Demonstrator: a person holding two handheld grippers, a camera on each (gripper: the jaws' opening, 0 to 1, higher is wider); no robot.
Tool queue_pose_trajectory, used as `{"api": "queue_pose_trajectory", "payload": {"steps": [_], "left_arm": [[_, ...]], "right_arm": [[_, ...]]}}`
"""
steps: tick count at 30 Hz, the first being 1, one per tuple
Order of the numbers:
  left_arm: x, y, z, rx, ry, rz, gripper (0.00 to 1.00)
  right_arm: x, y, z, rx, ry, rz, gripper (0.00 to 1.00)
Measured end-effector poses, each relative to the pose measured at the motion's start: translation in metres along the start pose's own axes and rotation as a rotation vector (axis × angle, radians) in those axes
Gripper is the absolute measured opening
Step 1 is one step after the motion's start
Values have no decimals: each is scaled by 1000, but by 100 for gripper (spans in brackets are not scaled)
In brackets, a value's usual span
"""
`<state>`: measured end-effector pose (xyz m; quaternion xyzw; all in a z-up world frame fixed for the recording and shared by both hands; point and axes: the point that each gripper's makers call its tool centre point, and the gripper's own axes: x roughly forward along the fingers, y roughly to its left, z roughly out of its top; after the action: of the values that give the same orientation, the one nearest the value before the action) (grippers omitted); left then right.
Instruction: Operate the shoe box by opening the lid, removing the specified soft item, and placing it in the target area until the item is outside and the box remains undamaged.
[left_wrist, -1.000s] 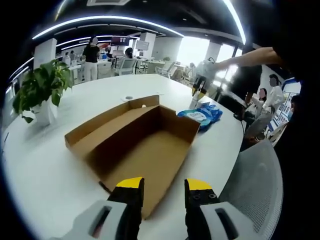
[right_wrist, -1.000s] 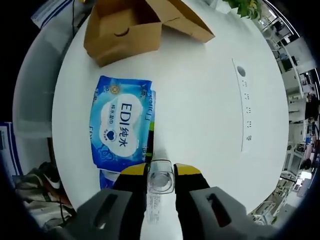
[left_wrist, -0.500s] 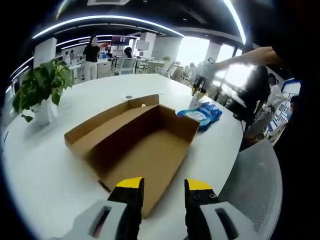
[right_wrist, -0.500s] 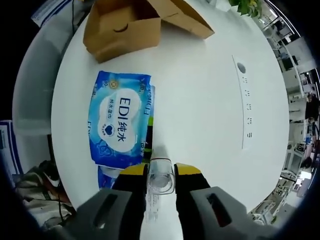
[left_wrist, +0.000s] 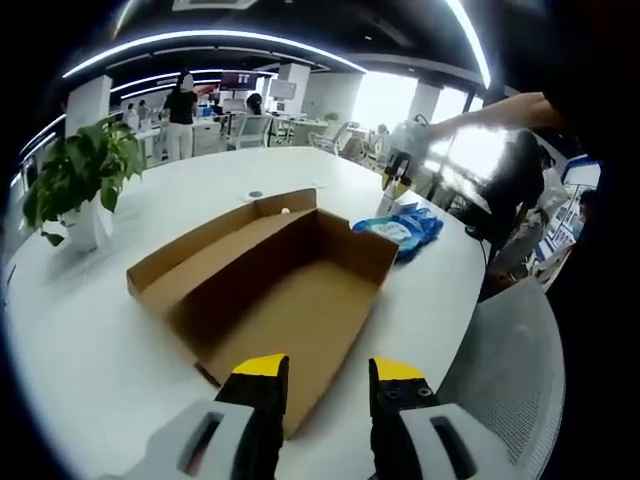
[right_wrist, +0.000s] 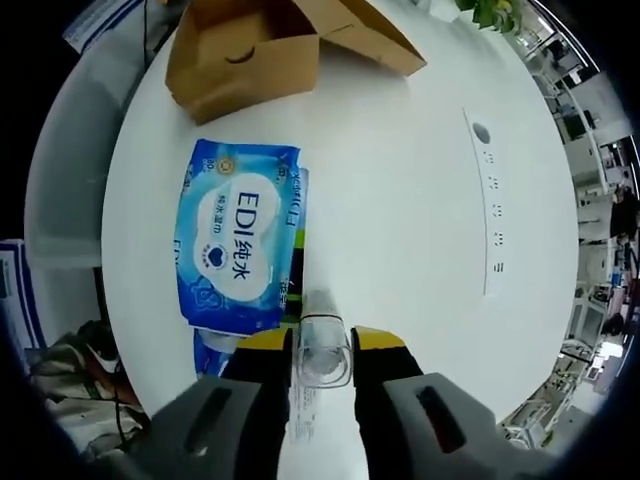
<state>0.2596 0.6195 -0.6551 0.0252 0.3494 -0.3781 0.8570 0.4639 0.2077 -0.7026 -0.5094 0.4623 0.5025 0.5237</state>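
The right gripper is held above the white table, its jaws closed on a clear strip that seems to be the end of the blue wipes pack. The pack's long side runs away from the jaws, toward the shoe box just past it. The left gripper is a little open and holds nothing — the box in front of it is open and bare inside. The right gripper is nearer the pack — so letting go is likely next.
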Motion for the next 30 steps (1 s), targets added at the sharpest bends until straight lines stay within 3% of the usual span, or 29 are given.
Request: {"api": "queue_pose_trajectory", "payload": {"steps": [11,22,28,30], "left_arm": [[3,-1,2,5,1,-7,32],[1,0,9,7,-18,-9,32],[-1,1,13,-5,-41,-9,32],[-2,1,16,-9,-51,-10,31]], "right_arm": [[-4,-3,-5,-6,-1,-19,24],[-22,-6,-11,20,-9,-67,25],[-37,-5,-21,68,-23,-109,25],[-45,-4,-22,123,-57,-133,25]]}}
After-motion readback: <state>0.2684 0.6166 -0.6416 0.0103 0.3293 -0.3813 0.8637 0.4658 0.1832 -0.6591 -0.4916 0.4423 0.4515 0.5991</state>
